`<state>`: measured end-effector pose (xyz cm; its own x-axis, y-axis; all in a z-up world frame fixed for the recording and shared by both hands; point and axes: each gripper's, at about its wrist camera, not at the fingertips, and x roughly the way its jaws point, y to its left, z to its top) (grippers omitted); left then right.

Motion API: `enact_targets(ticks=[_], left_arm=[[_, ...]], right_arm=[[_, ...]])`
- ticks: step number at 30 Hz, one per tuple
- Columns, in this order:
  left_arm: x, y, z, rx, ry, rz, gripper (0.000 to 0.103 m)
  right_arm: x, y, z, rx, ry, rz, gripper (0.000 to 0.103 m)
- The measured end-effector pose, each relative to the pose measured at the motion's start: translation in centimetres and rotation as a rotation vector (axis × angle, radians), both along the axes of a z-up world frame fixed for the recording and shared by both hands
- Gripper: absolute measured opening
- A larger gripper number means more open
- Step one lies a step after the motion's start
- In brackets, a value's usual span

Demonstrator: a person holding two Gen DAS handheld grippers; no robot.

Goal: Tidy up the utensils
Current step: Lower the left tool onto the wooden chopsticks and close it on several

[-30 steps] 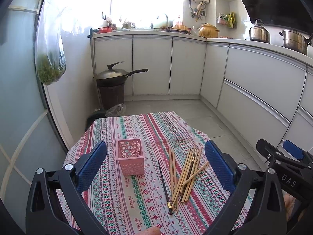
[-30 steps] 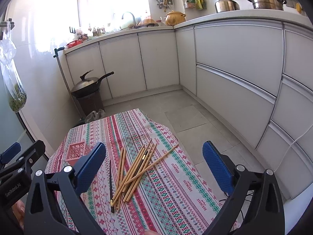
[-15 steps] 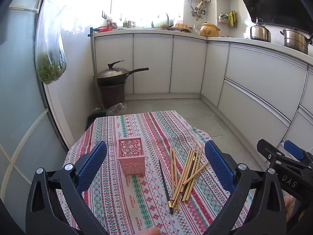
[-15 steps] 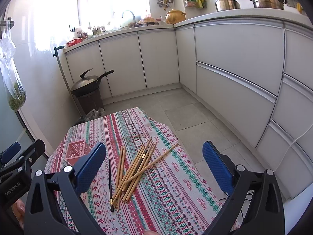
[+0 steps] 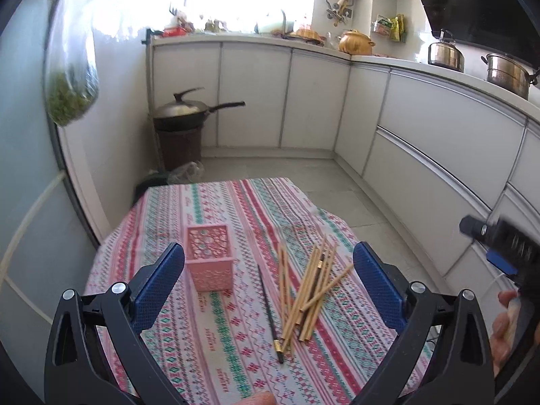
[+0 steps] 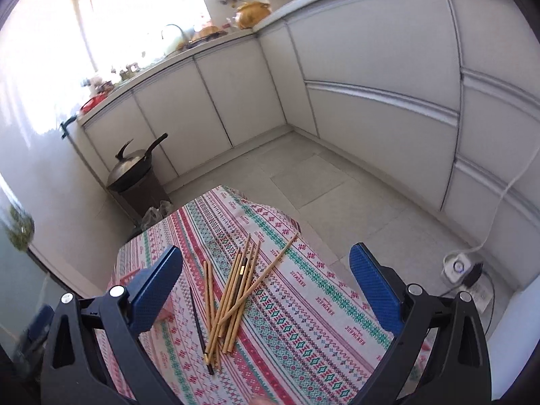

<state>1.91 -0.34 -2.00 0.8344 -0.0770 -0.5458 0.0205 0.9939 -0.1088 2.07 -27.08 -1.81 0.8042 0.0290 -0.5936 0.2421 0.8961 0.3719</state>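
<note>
Right wrist view: chopsticks (image 6: 233, 298) right of pink basket (image 5: 210, 257), lengthwise ahead; right gripper (image 6: 266, 293) nearer, left gripper (image 5: 268, 288) alongside, both spread wide, empty.

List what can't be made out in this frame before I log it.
- Pink basket: right wrist view, mostly hidden behind the right hand-held gripper's finger.
- Basket contents: left wrist view, interior not visible.
- Chopsticks: overlapping, uncountable.
- Right hand-held gripper: left wrist view, blurred, edge-cropped.

Left gripper (image 5: 268, 281) jaws wide apart, right gripper (image 6: 266, 280) likewise, both seemingly empty
</note>
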Motion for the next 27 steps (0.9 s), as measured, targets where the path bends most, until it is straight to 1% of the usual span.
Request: enact_targets(ticks=[3,6,7,9,10,12,13,14,15,16,18,19,21,23,25,27], left_arm=[[1.9,-1.1,-0.9,-0.044,0.073,-0.072,0.096],[5.0,-2.9,-2.7,-0.147,0.216,-0.199,0.096],[6.4,-4.0,-3.6,-0.138,0.285,-0.225,0.096],[8.7,-6.6,-4.8,-0.065,0.371,-0.278,0.096],[9.9,-7.8,-5.5,-0.033,0.397,-0.293,0.096],[12.9,-10.5,-6.9,0.007,0.447,-0.327,0.096],[14.1,-11.7,-7.7,0.021,0.472,-0.347,0.096],[15.8,-13.3,-8.8,0.045,0.517,-0.375,0.096],[17.3,-14.8,-9.9,0.068,0.561,-0.405,0.096],[18.4,-16.2,-10.8,0.087,0.585,-0.428,0.096],[20.5,-18.7,-12.9,0.148,0.627,-0.457,0.091],[21.3,-19.3,-13.7,0.167,0.642,-0.461,0.086],[23.0,-20.7,-15.2,0.183,0.688,-0.483,0.081],[24.5,-21.5,-16.7,0.198,0.722,-0.481,0.07],[25.8,-21.9,-18.0,0.191,0.756,-0.473,0.065],[26.6,-22.2,-18.8,0.199,0.769,-0.471,0.062]], right_arm=[[1.5,-3.2,0.3,0.138,0.072,-0.1,0.096],[3.4,-6.0,0.5,0.274,0.107,-0.157,0.096],[3.9,-6.7,0.4,0.301,0.108,-0.167,0.096],[4.5,-8.4,-0.3,0.329,0.108,-0.201,0.096],[4.5,-9.3,-1.1,0.329,0.113,-0.23,0.096],[4.7,-10.8,-3.0,0.356,0.172,-0.285,0.096],[4.9,-11.7,-4.4,0.425,0.221,-0.294,0.096],[5.3,-12.5,-5.5,0.51,0.253,-0.282,0.096],[5.6,-13.0,-6.4,0.572,0.275,-0.267,0.096],[5.9,-13.1,-6.9,0.604,0.296,-0.255,0.096],[6.0,-13.1,-7.1,0.607,0.305,-0.249,0.096],[6.0,-13.0,-6.9,0.605,0.297,-0.244,0.096],[6.1,-13.0,-6.7,0.598,0.286,-0.227,0.096],[6.3,-13.1,-6.9,0.609,0.295,-0.228,0.096],[6.4,-13.6,-7.9,0.663,0.32,-0.231,0.096],[6.5,-13.9,-8.7,0.7,0.342,-0.229,0.096]])
